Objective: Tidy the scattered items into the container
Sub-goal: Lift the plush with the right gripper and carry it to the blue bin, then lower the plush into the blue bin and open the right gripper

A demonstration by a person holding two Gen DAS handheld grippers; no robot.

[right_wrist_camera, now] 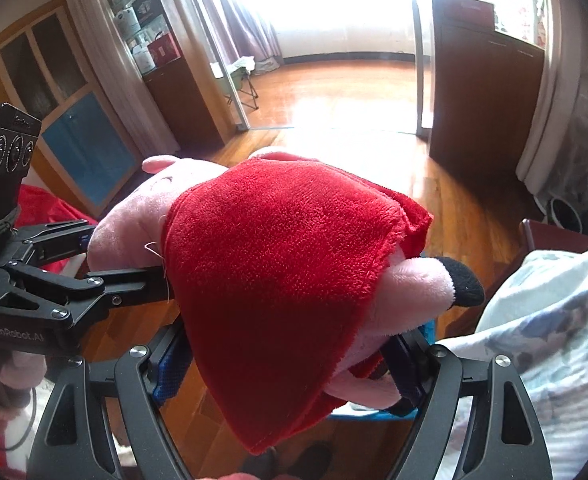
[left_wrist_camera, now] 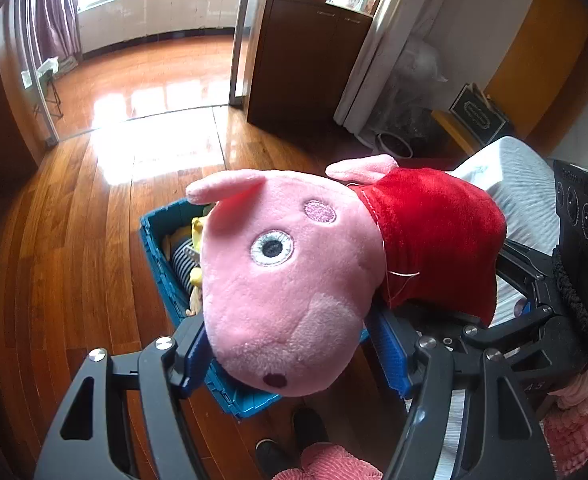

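In the left wrist view, the blue container (left_wrist_camera: 161,232) stands on the wooden floor (left_wrist_camera: 73,260), at about 9 o'clock from the middle of the picture. Some striped and yellow items (left_wrist_camera: 187,258) already lie inside it, but they are hard to name.

The pink pig plush (left_wrist_camera: 285,280) is held in the air above the container's near end, so it covers most of the opening. The left gripper (left_wrist_camera: 289,354) is closed on the plush's snout, and its blue pads press on both sides of the head. The long axis of the plush runs from the snout at 6 o'clock up toward the red dress at 2 o'clock.

The right gripper (right_wrist_camera: 289,364) is closed on the lower body under the red dress (right_wrist_camera: 277,280), with one leg sticking out at 3 o'clock. Each gripper holds one end, so neither is nearer.

I judge the coming move depends on this: the container is directly below the head end, and the body end reaches toward the bed (left_wrist_camera: 526,200) at 3 o'clock. In the right wrist view only a small blue strip shows at 5 o'clock, under the plush. Whether there is enough room inside, I cannot tell.
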